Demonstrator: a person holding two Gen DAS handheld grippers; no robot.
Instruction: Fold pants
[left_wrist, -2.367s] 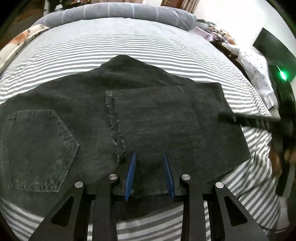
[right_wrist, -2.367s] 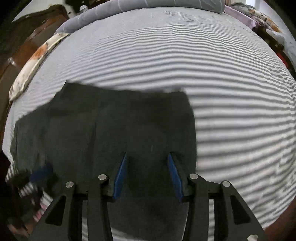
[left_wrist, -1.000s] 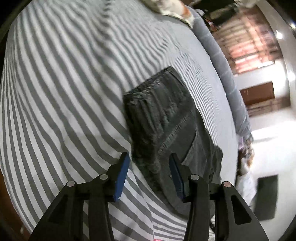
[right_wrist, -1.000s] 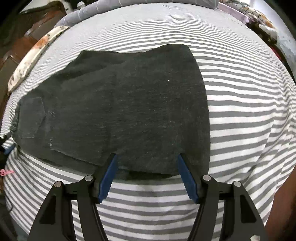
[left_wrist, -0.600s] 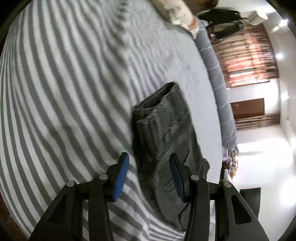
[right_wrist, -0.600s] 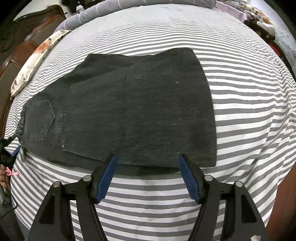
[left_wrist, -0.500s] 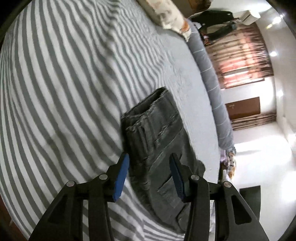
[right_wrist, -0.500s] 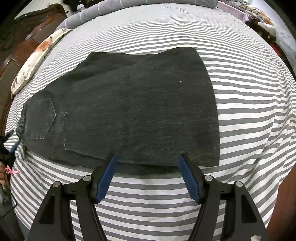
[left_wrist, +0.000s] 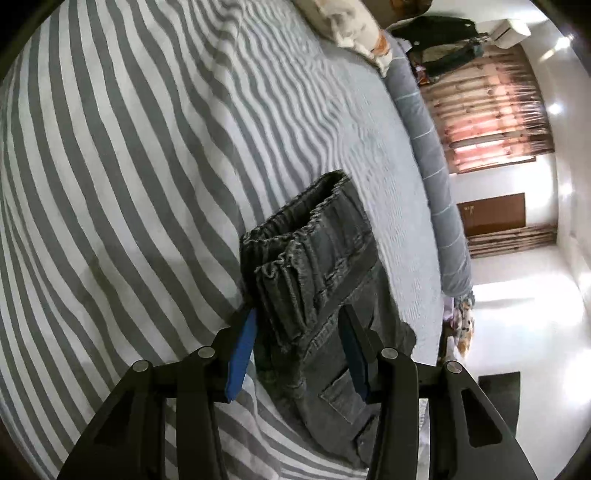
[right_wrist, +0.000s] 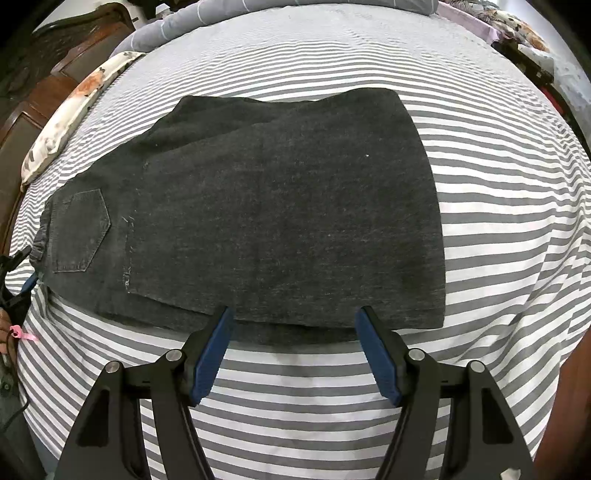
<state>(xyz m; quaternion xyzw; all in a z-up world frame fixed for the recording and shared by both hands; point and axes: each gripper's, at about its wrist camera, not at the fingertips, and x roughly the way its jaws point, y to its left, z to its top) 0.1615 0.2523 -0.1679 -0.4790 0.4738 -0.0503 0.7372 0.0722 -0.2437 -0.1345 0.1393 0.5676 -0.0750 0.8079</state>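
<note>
Dark grey denim pants (right_wrist: 258, 206) lie folded flat on a grey and white striped bed (right_wrist: 498, 184), waistband and back pocket (right_wrist: 79, 229) at the left. My right gripper (right_wrist: 295, 354) is open and empty just short of the pants' near edge. My left gripper (left_wrist: 297, 350) is open, turned sideways, with its blue fingers on either side of the elastic waistband (left_wrist: 295, 251) at the pants' end. It also shows at the far left of the right wrist view (right_wrist: 22, 284), beside the waistband.
A floral pillow (right_wrist: 70, 110) and a long grey bolster (left_wrist: 432, 177) lie at the far side of the bed. A wooden headboard (right_wrist: 48, 70) stands beyond them. Bedding and clutter (right_wrist: 524, 33) sit at the far right.
My left gripper swung from the pants' near edge round to the waistband end and closed in on it. My right gripper drew back off the pants and opened wider.
</note>
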